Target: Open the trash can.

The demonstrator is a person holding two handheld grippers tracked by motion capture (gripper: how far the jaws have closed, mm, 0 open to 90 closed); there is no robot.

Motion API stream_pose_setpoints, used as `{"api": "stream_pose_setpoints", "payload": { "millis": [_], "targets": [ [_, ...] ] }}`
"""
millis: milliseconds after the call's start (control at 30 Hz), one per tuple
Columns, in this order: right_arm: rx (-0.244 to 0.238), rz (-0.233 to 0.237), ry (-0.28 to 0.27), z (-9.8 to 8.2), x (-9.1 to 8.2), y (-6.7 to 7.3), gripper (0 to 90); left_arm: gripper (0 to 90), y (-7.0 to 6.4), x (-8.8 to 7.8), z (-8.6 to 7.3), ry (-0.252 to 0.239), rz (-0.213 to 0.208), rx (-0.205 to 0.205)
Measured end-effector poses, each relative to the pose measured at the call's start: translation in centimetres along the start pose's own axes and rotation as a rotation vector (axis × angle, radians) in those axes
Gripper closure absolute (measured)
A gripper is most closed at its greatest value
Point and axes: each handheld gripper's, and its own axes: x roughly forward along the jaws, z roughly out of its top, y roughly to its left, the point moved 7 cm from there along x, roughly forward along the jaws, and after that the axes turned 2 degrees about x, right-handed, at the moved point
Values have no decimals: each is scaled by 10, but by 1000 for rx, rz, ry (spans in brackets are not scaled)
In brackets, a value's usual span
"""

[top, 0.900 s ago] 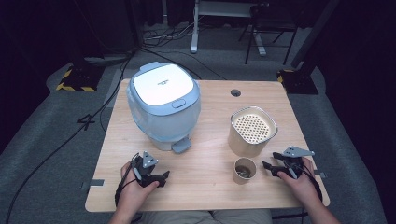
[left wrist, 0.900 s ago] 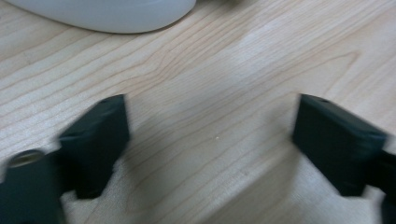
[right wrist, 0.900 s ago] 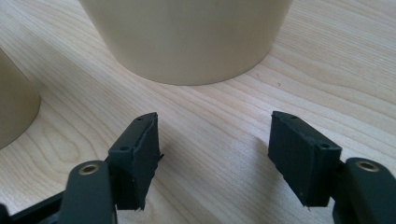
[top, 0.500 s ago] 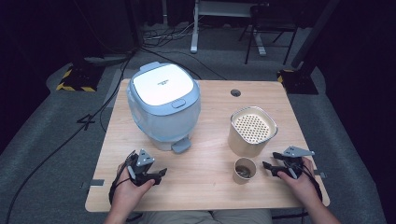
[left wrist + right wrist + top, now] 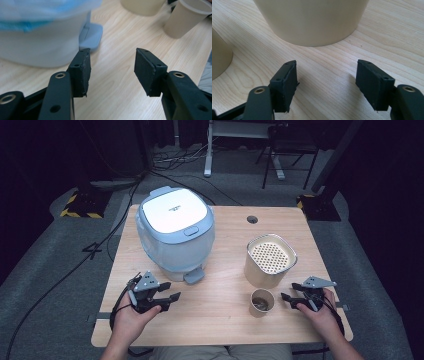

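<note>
Left gripper (image 5: 167, 298) shifted left; cup (image 5: 262, 302) lies left of right gripper's (image 5: 286, 297) fingers (image 5: 285, 85).

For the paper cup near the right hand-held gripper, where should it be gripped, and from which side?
Grip the paper cup across its side wall, coming level from its right, where the right hand-held gripper waits open. It stands upright with something inside, so a side grip keeps it level.

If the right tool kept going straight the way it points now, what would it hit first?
Probably the big beige container: it stands dead ahead of the open right tool, across bare table. The paper cup sits off to the side.
</note>
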Motion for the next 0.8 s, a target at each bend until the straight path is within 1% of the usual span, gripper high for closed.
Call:
{"api": "stream_pose_setpoints", "payload": {
  "millis": [67, 133, 167, 200, 233, 267, 300, 333, 367, 400, 433, 467, 500, 533, 567, 600, 633, 667, 700, 733, 800],
  "targets": [
    [0, 0, 0, 0, 0, 0, 337, 473, -3, -3, 8, -26, -21, 9],
    [0, 0, 0, 0, 0, 0, 337, 487, -6, -7, 20, -70, -61, 6],
    [0, 0, 0, 0, 0, 0, 336, 491, -6, -8, 24, -82, -74, -3],
    [0, 0, 0, 0, 0, 0, 336, 497, -6, -8, 24, -82, -74, -3],
    [0, 0, 0, 0, 0, 0, 336, 507, -4, -11, 33, -99, -80, 0],
    [0, 0, 0, 0, 0, 0, 336, 517, -4, -11, 33, -99, -80, 0],
    [-1, 0, 0, 0, 0, 0, 336, 517, -3, -13, 38, -108, -83, 2],
    [0, 0, 0, 0, 0, 0, 336, 544, -3, -14, 42, -111, -84, 7],
    [0, 0, 0, 0, 0, 0, 336, 551, -3, -18, 50, -122, -91, 12],
    [0, 0, 0, 0, 0, 0, 336, 563, -3, -18, 50, -122, -91, 12],
    [0, 0, 0, 0, 0, 0, 336, 571, -4, -21, 58, -136, -108, 14],
    [0, 0, 0, 0, 0, 0, 336, 576, -4, -22, 62, -142, -112, 20],
    [0, 0, 0, 0, 0, 0, 336, 589, -4, -22, 62, -142, -112, 20],
    [0, 0, 0, 0, 0, 0, 336, 589, -4, -24, 67, -148, -115, 22],
    [0, 0, 0, 0, 0, 0, 336, 623, -5, -26, 73, -144, -131, 49],
    [0, 0, 0, 0, 0, 0, 336, 641, -5, -26, 73, -144, -131, 49],
    [-2, -2, 0, 0, 0, 0, 336, 658, -6, -28, 77, -139, -154, 61],
    [-2, -3, 0, 0, 0, 0, 337, 669, -6, -30, 84, -154, -179, 73],
    [-3, -4, -1, 0, 0, 0, 338, 674, -6, -31, 88, -165, -196, 77],
    [-3, -4, -1, 0, 0, 0, 338, 678, -6, -31, 88, -165, -196, 77],
    [-1, -6, -1, 0, 0, 1, 337, 678, -3, -33, 96, -185, -204, 70]
  ]
}}
